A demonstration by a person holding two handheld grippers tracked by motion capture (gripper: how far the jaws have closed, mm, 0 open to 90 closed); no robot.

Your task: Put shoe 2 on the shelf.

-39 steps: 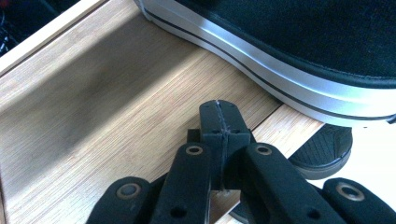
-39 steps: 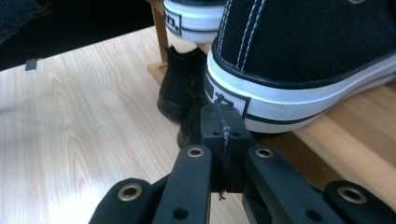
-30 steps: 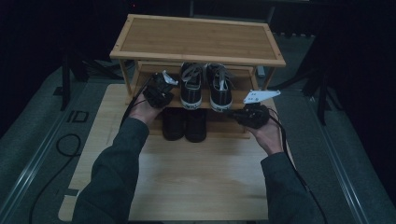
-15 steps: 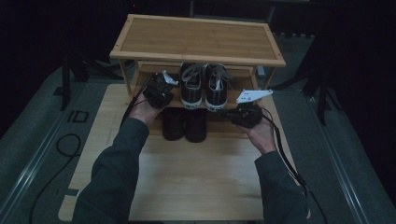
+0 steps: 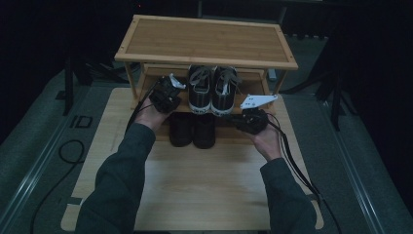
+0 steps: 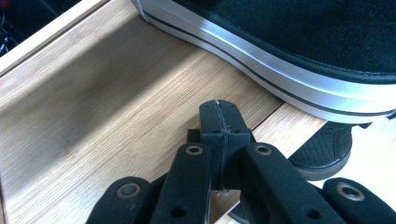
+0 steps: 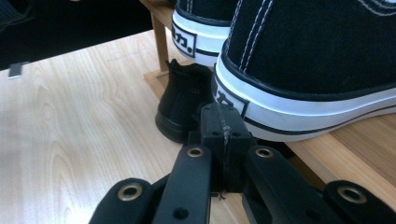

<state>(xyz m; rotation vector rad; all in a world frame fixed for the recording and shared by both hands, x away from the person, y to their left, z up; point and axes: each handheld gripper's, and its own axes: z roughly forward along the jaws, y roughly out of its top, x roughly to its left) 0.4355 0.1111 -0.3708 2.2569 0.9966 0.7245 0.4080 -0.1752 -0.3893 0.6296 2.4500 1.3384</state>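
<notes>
A pair of black canvas sneakers with white rubber soles (image 5: 213, 90) sits side by side on the lower shelf of a two-tier bamboo shoe rack (image 5: 204, 41), heels facing the person. The left gripper (image 5: 166, 93) rests at the rack's lower shelf just left of the sneakers, jaws clenched together on nothing, and the right gripper (image 5: 249, 119) sits just right of them at the shelf's front edge, jaws likewise clenched and empty. A pair of plain black shoes (image 5: 192, 129) stands on the pale wooden tabletop (image 5: 204, 195) directly in front of the rack, between the two grippers.

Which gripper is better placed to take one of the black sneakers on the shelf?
Probably right: the right gripper, jaws shut, sits close to a sneaker's heel; the left gripper faces the other's side.
</notes>
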